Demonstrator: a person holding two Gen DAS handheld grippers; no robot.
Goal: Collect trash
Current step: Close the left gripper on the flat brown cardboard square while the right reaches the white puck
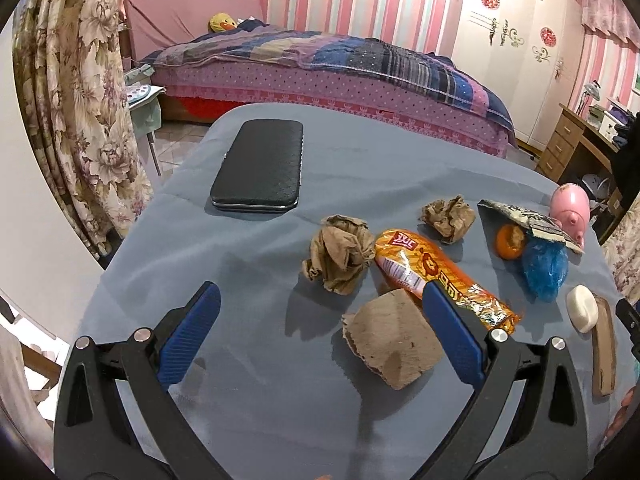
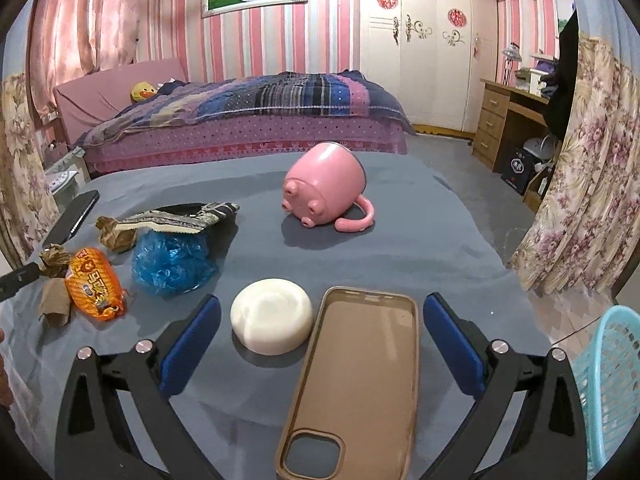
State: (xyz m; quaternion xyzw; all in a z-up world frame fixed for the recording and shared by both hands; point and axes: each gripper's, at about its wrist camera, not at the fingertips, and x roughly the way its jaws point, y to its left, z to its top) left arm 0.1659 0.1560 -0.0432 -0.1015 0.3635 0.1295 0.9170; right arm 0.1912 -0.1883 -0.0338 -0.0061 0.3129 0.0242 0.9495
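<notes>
Hovering wide open and empty, the left gripper [image 1: 320,308] faces a cardboard scrap [image 1: 390,340], light and stiff, best pinched across its edges; the right gripper [image 2: 320,320] is likewise spread, empty.

walls [image 2: 320,32] pink-striped | bed [image 2: 248,120] | wardrobe [image 2: 424,60] white | desk [image 2: 504,116] wooden

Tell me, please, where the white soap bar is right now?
In the right wrist view the soap bar lies on the grey table, just left of the phone case and below the blue plastic bag.
</notes>
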